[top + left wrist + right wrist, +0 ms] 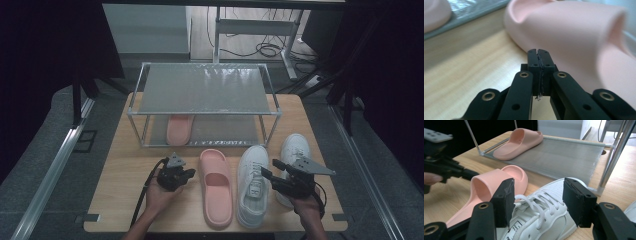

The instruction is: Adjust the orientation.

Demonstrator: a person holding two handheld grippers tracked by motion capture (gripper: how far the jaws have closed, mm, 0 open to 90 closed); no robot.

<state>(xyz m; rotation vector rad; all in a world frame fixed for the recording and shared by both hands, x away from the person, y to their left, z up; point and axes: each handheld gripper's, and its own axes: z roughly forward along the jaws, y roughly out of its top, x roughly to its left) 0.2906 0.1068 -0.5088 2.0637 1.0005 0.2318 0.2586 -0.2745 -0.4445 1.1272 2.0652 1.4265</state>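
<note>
Pink slipper (pixel 216 186) between closed left hand-held gripper (pixel 187 175), white sneaker (pixel 252 185)

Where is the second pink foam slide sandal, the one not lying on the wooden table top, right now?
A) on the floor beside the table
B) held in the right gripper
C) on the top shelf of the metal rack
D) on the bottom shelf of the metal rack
D: the second pink foam slide sandal lies on the bottom shelf of the metal rack, under its bare top shelf.

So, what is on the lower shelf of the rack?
One pink slipper lies at the left end of the lower shelf. The top shelf covers the back part, so that part cannot be seen from above.
</note>
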